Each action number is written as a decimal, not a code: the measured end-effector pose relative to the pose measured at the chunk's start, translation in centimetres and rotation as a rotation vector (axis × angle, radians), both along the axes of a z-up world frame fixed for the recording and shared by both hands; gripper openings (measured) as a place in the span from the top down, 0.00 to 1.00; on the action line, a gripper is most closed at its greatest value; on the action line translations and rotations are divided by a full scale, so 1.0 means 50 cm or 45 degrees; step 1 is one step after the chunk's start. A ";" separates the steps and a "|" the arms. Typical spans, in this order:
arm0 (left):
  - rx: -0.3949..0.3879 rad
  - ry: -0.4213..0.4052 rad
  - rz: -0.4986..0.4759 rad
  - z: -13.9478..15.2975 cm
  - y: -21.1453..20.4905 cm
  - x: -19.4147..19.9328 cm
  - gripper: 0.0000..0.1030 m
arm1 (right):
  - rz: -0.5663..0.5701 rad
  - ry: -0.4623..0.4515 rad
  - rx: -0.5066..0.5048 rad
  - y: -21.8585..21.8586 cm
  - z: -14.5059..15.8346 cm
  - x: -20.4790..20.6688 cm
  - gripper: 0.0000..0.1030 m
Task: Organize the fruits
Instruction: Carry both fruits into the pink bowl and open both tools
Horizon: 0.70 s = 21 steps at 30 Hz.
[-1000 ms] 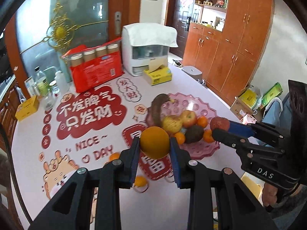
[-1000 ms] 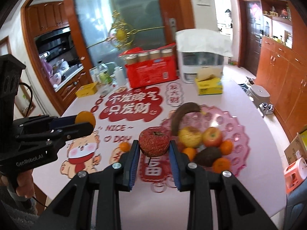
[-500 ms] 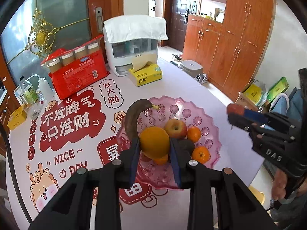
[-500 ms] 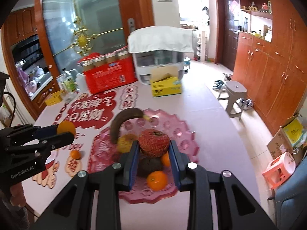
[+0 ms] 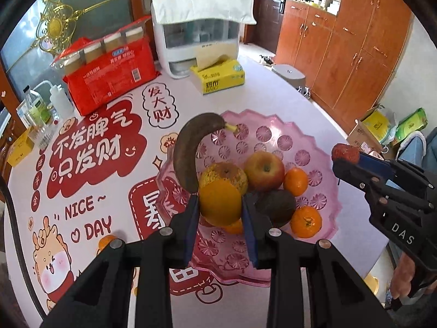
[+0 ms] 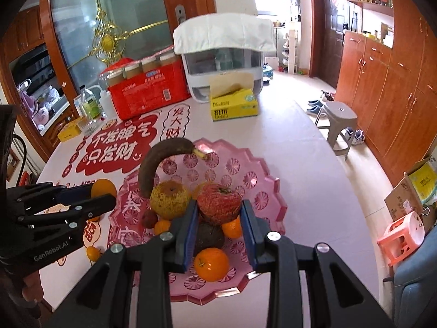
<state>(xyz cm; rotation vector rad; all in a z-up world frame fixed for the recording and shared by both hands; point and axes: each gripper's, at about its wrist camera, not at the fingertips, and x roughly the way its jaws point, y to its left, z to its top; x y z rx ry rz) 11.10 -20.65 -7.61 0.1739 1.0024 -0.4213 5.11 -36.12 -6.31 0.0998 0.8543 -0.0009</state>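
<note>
My left gripper (image 5: pixel 220 205) is shut on an orange (image 5: pixel 220 203), held just above the near left part of the pink plate (image 5: pixel 273 125). My right gripper (image 6: pixel 219 205) is shut on a red rough-skinned fruit (image 6: pixel 219 203) over the plate's (image 6: pixel 262 169) fruit pile. In the plate lie a dark brown banana (image 5: pixel 188 147), a spotted yellow fruit (image 5: pixel 224 172), a red apple (image 5: pixel 264 170), a dark avocado (image 5: pixel 275 205) and several tangerines (image 5: pixel 306 221). Each wrist view shows the other gripper from the side: the right (image 5: pixel 345 158), the left (image 6: pixel 103 191).
Loose tangerines (image 6: pixel 92 252) lie on the printed tablecloth left of the plate. At the table's back stand a red package (image 5: pixel 109 76), a white appliance under a cloth (image 5: pixel 202 27), a yellow tissue box (image 5: pixel 218 78) and bottles (image 5: pixel 38 109). A grey stool (image 6: pixel 338 117) stands on the floor at right.
Both grippers have moved forward and down with their fruits, from the tablecloth's near side to just over the plate. Neither grip has changed.
</note>
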 end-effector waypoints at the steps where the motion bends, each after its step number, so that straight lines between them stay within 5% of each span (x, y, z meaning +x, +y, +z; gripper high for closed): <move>1: 0.008 0.006 0.001 -0.005 -0.001 0.002 0.72 | 0.003 0.010 -0.002 0.001 -0.007 0.005 0.70; 13: 0.060 0.049 0.010 -0.041 -0.015 0.003 0.70 | 0.030 0.082 -0.008 0.013 -0.048 0.037 0.70; 15: 0.068 0.033 0.013 -0.037 -0.017 0.001 0.64 | 0.031 0.083 -0.005 0.012 -0.047 0.040 0.69; 17: 0.073 0.016 0.020 -0.031 -0.016 -0.002 0.40 | 0.034 0.091 0.006 0.011 -0.048 0.041 0.67; 21: 0.072 -0.034 0.044 -0.014 -0.009 -0.011 0.26 | 0.040 0.073 0.030 0.009 -0.043 0.036 0.51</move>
